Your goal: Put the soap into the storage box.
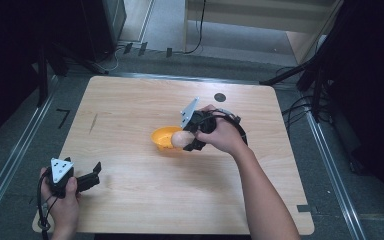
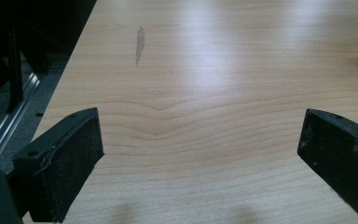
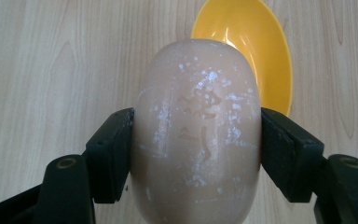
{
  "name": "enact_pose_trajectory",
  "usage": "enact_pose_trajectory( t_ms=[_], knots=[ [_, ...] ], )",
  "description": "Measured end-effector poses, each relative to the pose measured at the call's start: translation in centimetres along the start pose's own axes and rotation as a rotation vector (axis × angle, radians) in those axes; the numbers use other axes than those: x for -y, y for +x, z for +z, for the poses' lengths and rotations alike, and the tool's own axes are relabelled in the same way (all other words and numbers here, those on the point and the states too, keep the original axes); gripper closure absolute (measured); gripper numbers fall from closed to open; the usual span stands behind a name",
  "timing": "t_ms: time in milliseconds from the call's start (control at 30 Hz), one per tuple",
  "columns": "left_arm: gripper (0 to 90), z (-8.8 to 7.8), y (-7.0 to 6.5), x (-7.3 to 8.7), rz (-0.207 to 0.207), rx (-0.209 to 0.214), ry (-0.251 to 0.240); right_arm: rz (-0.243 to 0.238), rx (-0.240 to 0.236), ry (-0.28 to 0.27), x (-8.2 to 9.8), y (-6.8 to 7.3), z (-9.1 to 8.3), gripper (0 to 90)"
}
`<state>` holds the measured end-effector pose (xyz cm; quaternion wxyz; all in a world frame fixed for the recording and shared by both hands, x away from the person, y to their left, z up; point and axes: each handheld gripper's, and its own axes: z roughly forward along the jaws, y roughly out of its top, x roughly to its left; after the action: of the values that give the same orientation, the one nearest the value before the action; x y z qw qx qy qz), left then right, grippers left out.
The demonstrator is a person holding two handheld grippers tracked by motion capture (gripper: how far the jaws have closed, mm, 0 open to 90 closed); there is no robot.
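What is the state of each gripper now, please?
Left gripper: open, nothing between its jaws, above the bare table.
Right gripper: closed on the pale bar of soap, beside the yellow bowl.

Glossy yellow plastic bowl point(image 3: 251, 51); matt, white-flecked soap point(image 3: 198, 135); smooth pale wood-grain table point(image 1: 130, 100)

Both grippers, the left gripper point(image 1: 92, 176) and the right gripper point(image 1: 192, 136), are built in black with a grey three-cornered plate on top. Flat black pads point(image 2: 77, 163) are speckled with white dust. Black cables are trailed from each; no sleeves are worn.
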<state>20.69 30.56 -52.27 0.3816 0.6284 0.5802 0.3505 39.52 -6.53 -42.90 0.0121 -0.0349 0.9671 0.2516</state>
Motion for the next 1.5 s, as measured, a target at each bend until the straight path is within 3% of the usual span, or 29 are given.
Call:
enact_pose_trajectory(
  t_ms=[200, 467, 1033, 1500],
  knots=[
    [0.4, 0.0, 0.0, 0.0, 0.000, 0.001, -0.002, -0.011, -0.007, -0.023, -0.6, -0.8, 0.5, 32.4],
    [0.4, 0.0, 0.0, 0.0, -0.005, 0.003, -0.001, -0.005, -0.013, -0.009, -1.0, -2.0, 1.2, 32.4],
    [0.4, 0.0, 0.1, 0.0, -0.012, 0.010, -0.005, -0.020, -0.045, 0.015, -2.9, -3.4, 3.2, 32.4],
    [0.4, 0.0, 0.1, 0.0, -0.017, 0.011, -0.010, -0.010, -0.071, 0.023, -3.0, -3.9, 4.2, 32.3]
  ],
)
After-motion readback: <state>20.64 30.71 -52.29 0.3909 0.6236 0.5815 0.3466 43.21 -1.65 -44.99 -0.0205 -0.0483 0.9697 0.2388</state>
